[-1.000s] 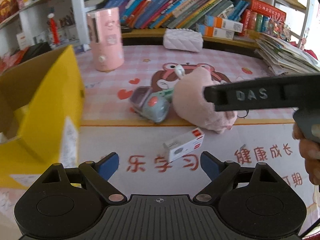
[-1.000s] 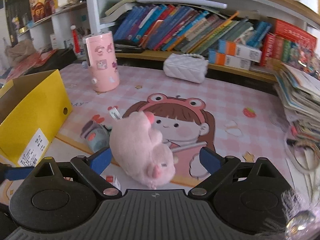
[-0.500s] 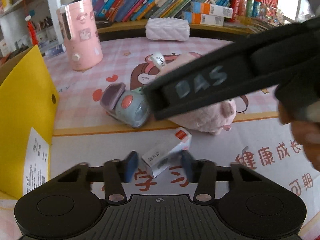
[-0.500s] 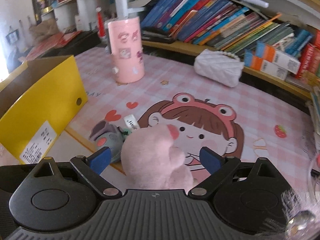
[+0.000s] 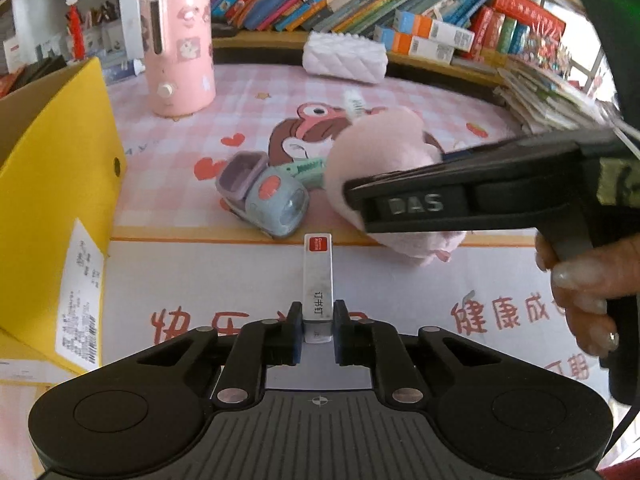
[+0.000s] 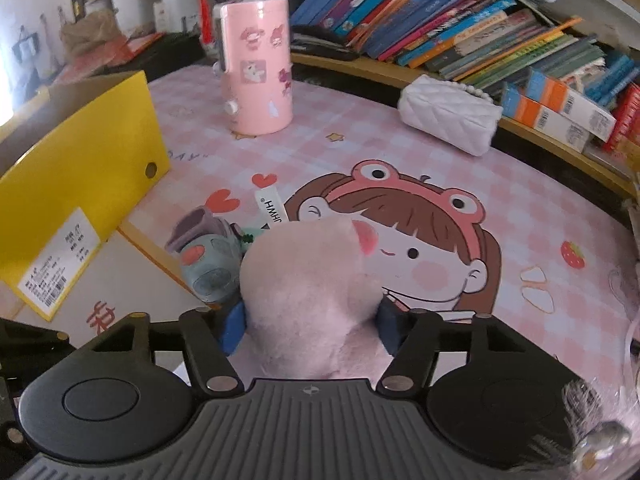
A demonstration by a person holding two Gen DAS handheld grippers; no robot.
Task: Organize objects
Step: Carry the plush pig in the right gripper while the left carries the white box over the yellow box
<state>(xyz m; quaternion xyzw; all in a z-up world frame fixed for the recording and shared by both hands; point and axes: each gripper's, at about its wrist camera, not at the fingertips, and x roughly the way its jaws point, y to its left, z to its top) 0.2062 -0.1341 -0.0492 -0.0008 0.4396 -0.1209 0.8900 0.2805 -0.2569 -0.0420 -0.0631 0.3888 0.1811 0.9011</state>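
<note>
My left gripper (image 5: 317, 314) is shut on the near end of a small white box with a red tip (image 5: 318, 268), which points away from me over the white mat. A pink plush toy (image 6: 308, 276) fills the gap of my right gripper (image 6: 310, 322). Its jaws are closing, and both blue pads (image 6: 232, 328) press into the plush's sides. In the left wrist view the plush (image 5: 380, 156) sits behind the right gripper's black finger (image 5: 416, 204), held by a hand (image 5: 580, 292). A grey-blue toy (image 5: 272, 196) lies just left of the plush.
An open yellow box (image 5: 52, 184) stands at the left. A pink cylinder (image 5: 180, 48) and a white quilted purse (image 5: 344, 56) sit at the back by the bookshelf. A mint green clip (image 5: 308, 168) lies behind the grey-blue toy. Stacked booklets (image 5: 552, 96) crowd the right edge.
My left jaws came together on the small white box, which now points straight ahead. My right gripper dropped over the plush and its pads closed in against it.
</note>
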